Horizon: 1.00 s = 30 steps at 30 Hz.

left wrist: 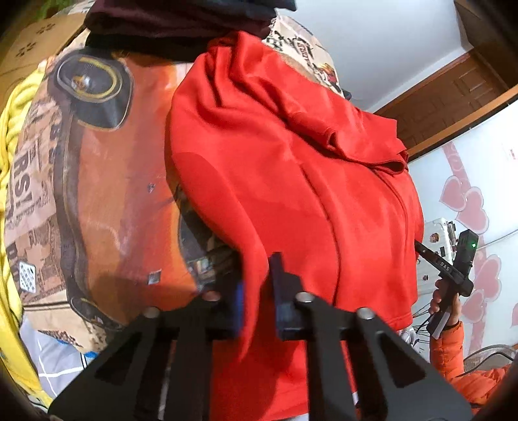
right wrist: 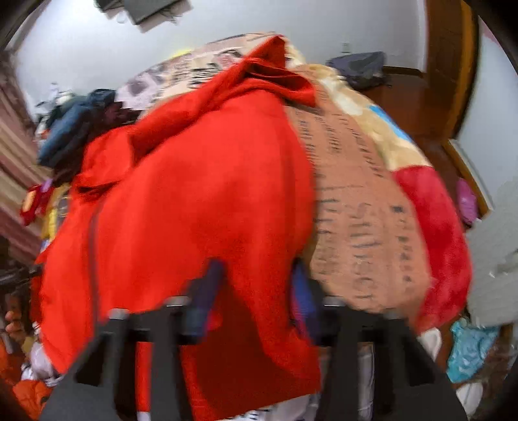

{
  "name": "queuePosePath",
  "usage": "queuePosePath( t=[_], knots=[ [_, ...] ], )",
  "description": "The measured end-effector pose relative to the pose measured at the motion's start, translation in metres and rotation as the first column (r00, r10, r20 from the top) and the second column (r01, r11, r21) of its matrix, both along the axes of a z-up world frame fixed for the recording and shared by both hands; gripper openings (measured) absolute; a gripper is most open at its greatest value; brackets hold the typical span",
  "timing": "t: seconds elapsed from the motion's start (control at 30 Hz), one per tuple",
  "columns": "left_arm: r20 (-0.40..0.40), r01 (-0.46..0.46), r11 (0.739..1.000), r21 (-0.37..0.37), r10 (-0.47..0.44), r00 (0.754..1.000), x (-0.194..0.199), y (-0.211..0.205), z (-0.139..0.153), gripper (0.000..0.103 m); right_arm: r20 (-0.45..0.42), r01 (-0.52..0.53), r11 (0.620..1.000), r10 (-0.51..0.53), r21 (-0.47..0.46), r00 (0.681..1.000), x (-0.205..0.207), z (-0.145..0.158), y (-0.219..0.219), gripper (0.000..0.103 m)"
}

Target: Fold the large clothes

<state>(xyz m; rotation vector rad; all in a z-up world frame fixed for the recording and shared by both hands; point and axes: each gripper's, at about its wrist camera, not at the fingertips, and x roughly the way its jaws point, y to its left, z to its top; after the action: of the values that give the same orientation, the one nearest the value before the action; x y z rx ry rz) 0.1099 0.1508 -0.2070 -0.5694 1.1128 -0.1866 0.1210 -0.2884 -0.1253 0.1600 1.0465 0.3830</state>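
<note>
I have both tongs on the near hem of the red garment (left wrist: 291, 181), which lies spread over the patterned bedcover (left wrist: 106, 194) ahead of me and runs away from the tips toward a rumpled hood or collar end at the far side.

Left gripper (left wrist: 257, 285): jaws drawn narrow, with a fold of red cloth passing between the blue pads (left wrist: 281, 291). I judge it clamped on the hem at the garment's left edge. Beyond its right side the other handle is visible, held in a hand (left wrist: 445, 301) with an orange sleeve.

Right gripper (right wrist: 255, 291): the view is blurred, but red cloth fills the gap between the pads (right wrist: 207, 291) and the jaws stand narrow. I judge it gripping the same hem, close to the garment's right edge, with bare bedcover just beyond.

Step in hand, as I read it: secure the two hem corners before carrying the hem over toward the far end.

Recommendations:
- Confirm each pad holds all layers, not just the top one.
- Lift both sides evenly so the hem stays straight and taut between the tongs.
- Clear the bedcover before travelling; the cloth could drag it.
- Flatten the bunched far end first if the fold is to sit square.

Dark clothes (left wrist: 181, 26) piled beyond the garment should stay untouched.
</note>
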Motion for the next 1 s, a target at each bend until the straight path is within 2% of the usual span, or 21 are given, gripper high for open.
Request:
queuePosePath(
  t=[0.07,0.1,0.23,0.37,0.43,0.57,0.73,0.87,1.0],
  knots=[
    [0.025,-0.003,1.000,-0.002,0.003,1.000,0.003,-0.002,0.008,0.005,0.026,-0.045,0.999,0.044,0.005,0.999,0.001,0.009,0.008,0.011],
    [0.037,0.000,1.000,-0.011,0.000,0.999,0.005,-0.002,0.012,0.005,0.069,-0.067,0.998,0.066,0.010,0.995,0.001,0.019,0.013,0.011],
    [0.114,0.006,1.000,-0.030,-0.003,0.994,0.015,-0.001,0.040,0.004,0.130,-0.113,0.991,0.103,0.076,0.986,0.012,0.050,0.019,0.010],
    [0.208,-0.002,0.997,-0.073,0.018,0.978,0.035,0.008,0.075,0.004,0.197,-0.137,0.989,0.123,0.061,0.973,0.028,0.075,0.029,0.009],
    [0.254,-0.014,0.996,-0.082,0.034,0.967,0.051,0.014,0.092,0.004,0.221,-0.133,0.990,0.119,0.052,0.968,0.041,0.084,0.035,0.009],
    [0.300,-0.064,0.996,-0.063,0.080,0.951,0.085,0.028,0.107,0.004,0.276,-0.084,0.996,0.069,0.044,0.959,0.070,0.098,0.034,0.009],
    [0.286,-0.175,0.984,-0.033,0.177,0.942,0.136,0.047,0.090,0.004,0.286,0.015,0.997,-0.035,0.072,0.958,0.129,0.107,0.019,0.009],
    [0.226,-0.246,0.969,-0.004,0.241,0.944,0.178,0.054,0.055,0.004,0.255,0.060,0.997,-0.069,0.044,0.964,0.180,0.095,0.025,0.009],
    [0.173,-0.285,0.954,0.095,0.266,0.948,0.208,0.055,0.020,0.004,0.214,0.068,0.998,-0.063,-0.017,0.975,0.226,0.073,0.039,0.009]
  ],
)
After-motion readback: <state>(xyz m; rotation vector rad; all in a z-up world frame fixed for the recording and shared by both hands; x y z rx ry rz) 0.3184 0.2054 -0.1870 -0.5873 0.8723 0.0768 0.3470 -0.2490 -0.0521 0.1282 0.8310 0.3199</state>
